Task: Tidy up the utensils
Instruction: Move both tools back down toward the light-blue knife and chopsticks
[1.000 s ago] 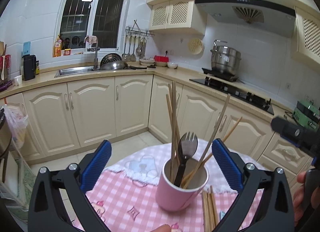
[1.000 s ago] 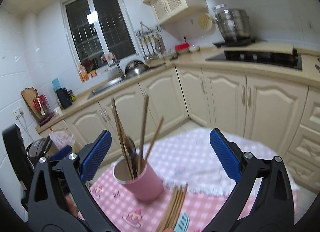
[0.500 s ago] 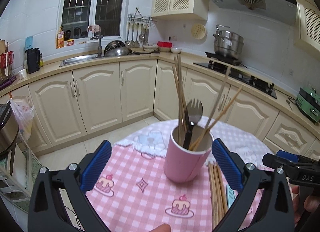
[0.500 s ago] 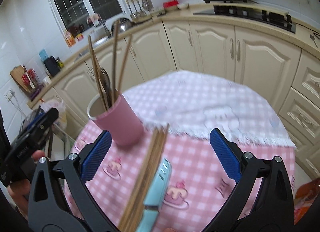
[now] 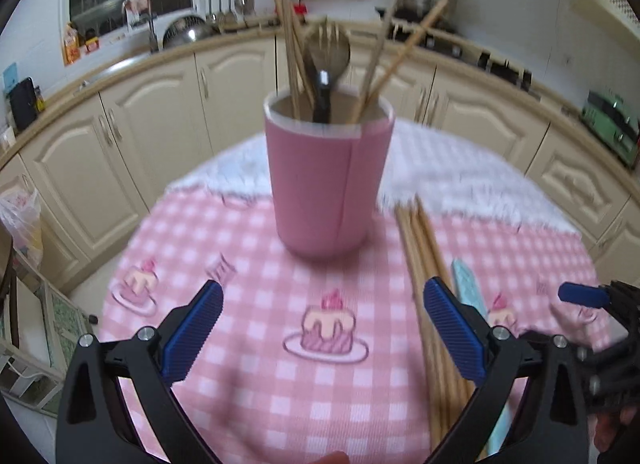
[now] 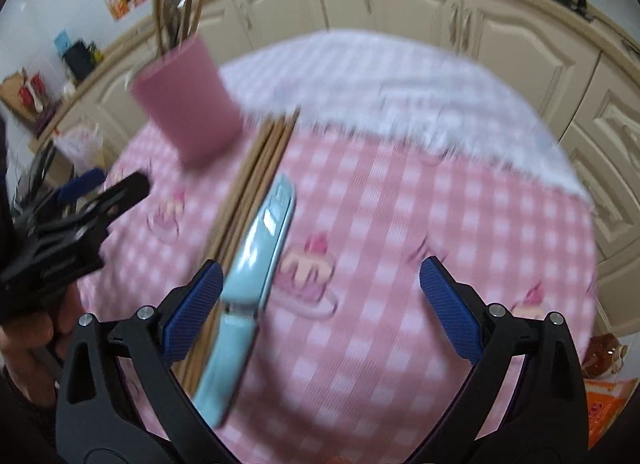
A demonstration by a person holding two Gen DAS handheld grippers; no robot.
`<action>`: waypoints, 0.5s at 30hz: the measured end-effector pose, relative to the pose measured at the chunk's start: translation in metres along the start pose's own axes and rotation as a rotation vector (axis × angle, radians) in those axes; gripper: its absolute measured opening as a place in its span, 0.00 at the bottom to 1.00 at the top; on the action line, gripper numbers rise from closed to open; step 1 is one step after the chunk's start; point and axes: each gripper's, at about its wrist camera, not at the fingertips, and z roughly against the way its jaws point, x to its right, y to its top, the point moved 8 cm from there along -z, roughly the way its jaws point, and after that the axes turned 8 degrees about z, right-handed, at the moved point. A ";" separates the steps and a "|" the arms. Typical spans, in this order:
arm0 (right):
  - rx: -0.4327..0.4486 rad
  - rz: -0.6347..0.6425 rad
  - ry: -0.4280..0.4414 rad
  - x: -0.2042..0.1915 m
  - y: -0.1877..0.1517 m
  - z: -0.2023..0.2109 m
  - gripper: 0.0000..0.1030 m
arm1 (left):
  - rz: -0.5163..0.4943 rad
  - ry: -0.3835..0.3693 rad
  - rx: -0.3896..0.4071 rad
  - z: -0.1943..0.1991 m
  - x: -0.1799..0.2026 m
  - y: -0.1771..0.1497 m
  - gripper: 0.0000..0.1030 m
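No legible text, brand, number or sign is found in either view. Printing on the orange packets (image 5: 71, 49) by the window is blurred past reading. Markings on the pale blue case (image 6: 256, 248) cannot be made out.

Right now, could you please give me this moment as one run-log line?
left gripper: open, empty | right gripper: open, empty | pink cup: upright, holds utensils | chopsticks, blue case: on tablecloth

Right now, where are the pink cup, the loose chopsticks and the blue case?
pink cup (image 5: 320, 188), left wrist view, front wall.
loose chopsticks (image 6: 256, 168), right wrist view, mid-bundle.
blue case (image 6: 260, 240), right wrist view, upper lid.
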 end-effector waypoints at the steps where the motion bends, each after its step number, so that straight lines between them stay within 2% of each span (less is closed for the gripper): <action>1: -0.013 0.011 -0.001 -0.003 -0.007 -0.003 0.94 | 0.002 0.005 -0.021 -0.006 -0.001 -0.005 0.95; 4: -0.044 0.042 0.015 -0.014 -0.022 -0.010 0.94 | 0.007 0.011 -0.054 -0.013 -0.006 -0.013 0.95; 7: -0.050 0.113 -0.029 -0.023 -0.026 -0.013 0.94 | -0.001 0.013 -0.064 -0.015 -0.007 -0.018 0.95; 11: -0.052 0.158 -0.077 -0.020 -0.025 -0.013 0.94 | -0.037 0.009 -0.078 -0.017 0.000 -0.022 0.95; 15: -0.055 0.146 -0.088 -0.011 -0.024 -0.012 0.94 | -0.076 0.006 -0.103 -0.023 0.013 -0.026 0.95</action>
